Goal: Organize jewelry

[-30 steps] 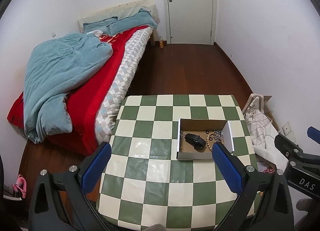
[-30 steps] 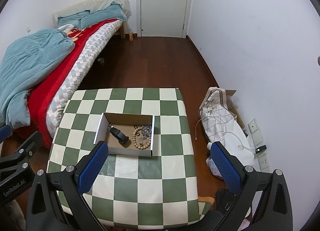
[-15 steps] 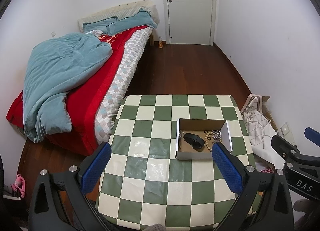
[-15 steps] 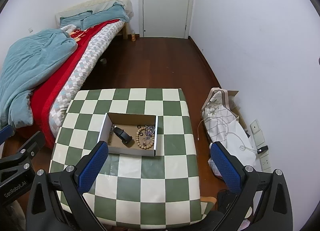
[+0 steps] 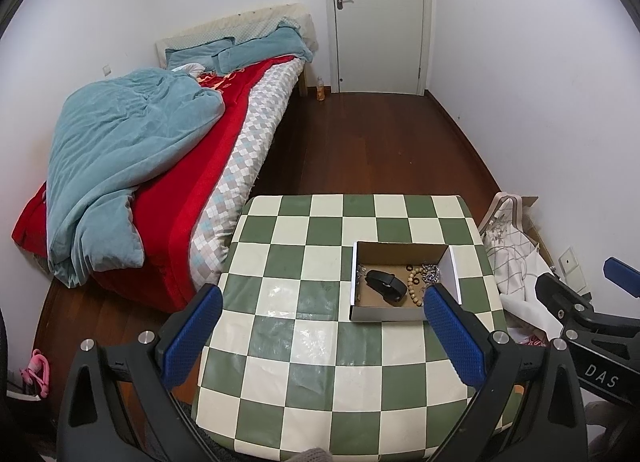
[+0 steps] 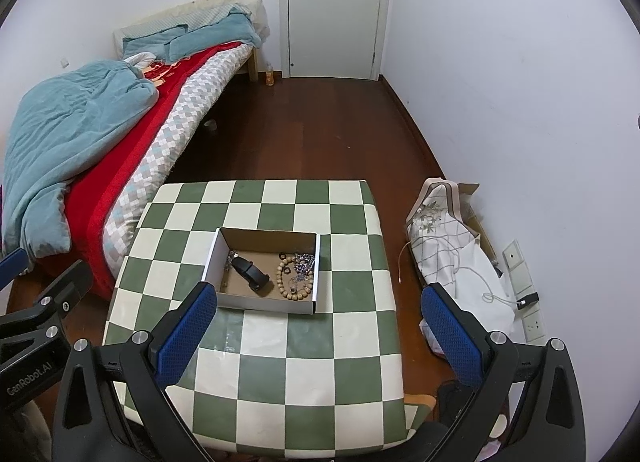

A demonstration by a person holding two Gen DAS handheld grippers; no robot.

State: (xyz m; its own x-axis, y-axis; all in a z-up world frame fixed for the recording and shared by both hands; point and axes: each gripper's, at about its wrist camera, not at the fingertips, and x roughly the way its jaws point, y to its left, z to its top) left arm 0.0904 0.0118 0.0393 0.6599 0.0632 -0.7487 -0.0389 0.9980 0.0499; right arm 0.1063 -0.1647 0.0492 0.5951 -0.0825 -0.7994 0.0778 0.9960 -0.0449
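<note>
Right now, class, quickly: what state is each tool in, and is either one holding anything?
Left tool: open, holding nothing, above the checkered table.
Right tool: open, holding nothing, short of the cardboard box.

left gripper (image 5: 322, 326): black frame | blue textured fingers (image 5: 452, 336) | silver screws | right gripper (image 6: 318, 326): same, "DAS" marking
</note>
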